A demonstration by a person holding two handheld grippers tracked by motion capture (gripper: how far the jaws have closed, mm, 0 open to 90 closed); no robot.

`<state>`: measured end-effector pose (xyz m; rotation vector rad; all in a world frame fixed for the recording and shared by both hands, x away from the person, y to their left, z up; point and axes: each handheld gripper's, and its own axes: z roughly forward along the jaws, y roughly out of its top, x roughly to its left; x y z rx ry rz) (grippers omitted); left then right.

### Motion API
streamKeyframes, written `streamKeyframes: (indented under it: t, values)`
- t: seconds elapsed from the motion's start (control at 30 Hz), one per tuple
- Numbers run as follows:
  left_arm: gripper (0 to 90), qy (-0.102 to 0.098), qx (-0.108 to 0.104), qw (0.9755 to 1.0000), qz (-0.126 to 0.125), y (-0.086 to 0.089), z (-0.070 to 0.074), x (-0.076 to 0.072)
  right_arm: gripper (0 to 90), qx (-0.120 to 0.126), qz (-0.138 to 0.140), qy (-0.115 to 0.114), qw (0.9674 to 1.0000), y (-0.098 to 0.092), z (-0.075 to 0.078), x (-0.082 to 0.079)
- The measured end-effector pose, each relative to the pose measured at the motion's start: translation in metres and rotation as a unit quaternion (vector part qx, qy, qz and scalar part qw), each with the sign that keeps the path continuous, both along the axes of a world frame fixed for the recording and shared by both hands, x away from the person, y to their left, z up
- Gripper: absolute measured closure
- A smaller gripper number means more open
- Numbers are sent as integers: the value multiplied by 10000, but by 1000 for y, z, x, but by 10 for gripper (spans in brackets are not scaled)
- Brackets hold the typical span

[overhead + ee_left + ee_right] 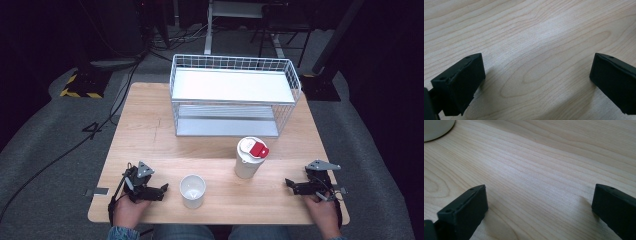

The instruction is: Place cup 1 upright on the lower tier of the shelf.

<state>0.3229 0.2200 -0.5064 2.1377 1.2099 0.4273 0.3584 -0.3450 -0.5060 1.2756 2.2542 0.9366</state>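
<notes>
Both hands rest low at the near edge of the tabletop (150,130). The left gripper (161,190) lies near the near-left corner, jaws wide apart and empty, pointing toward the cup (193,190) just beside it. The right gripper (290,183) lies near the near-right corner, also wide open and empty, pointing toward the tumbler (248,158), which stands upright between cup and right gripper.

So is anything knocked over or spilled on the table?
No, nothing stands out. The small white cup and the tall lidded cup stand upright on the dry table, and the wire rack sits straight.
</notes>
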Motion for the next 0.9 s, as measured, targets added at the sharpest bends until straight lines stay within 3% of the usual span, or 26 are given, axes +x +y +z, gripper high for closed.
streamKeyframes:
  t: [0.4, 0.9]
  values:
    - [12, -20, 52, 9999, 96, 0, 2, -3, 5, 2, 0, 1, 10000, 0, 0, 0]
    - [18, -377, -321, 9986, 205, 21, 29, -35, 5, 2, -1, 0, 10000, 0, 0, 0]
